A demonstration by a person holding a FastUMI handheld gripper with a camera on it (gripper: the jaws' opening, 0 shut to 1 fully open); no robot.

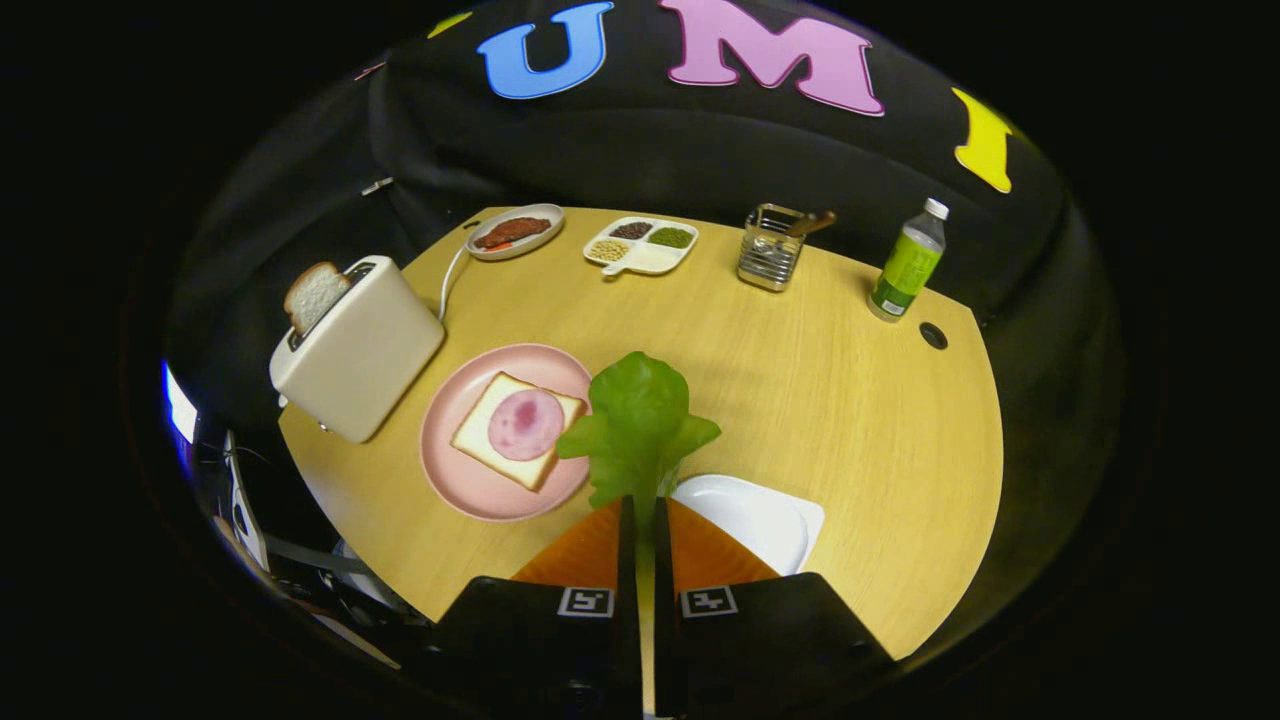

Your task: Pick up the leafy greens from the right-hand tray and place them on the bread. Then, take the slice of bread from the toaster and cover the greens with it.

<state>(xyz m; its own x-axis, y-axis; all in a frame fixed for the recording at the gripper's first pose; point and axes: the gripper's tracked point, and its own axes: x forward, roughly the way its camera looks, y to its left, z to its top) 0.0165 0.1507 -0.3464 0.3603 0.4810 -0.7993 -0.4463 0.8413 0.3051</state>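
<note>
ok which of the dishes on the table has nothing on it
The white tray just right of the gripper, which is shut on the leafy greens. The pink plate, oval dish and divided dish all hold food.

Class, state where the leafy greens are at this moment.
The leafy greens are pinched in the gripper, lifted above the table between the pink plate with the bread and the white tray.

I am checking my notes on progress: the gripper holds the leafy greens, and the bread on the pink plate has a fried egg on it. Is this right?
Not quite. The gripper does hold the leafy greens, but the bread on the pink plate carries a round pink slice of ham, not a fried egg. The gripper view shows it.
</note>
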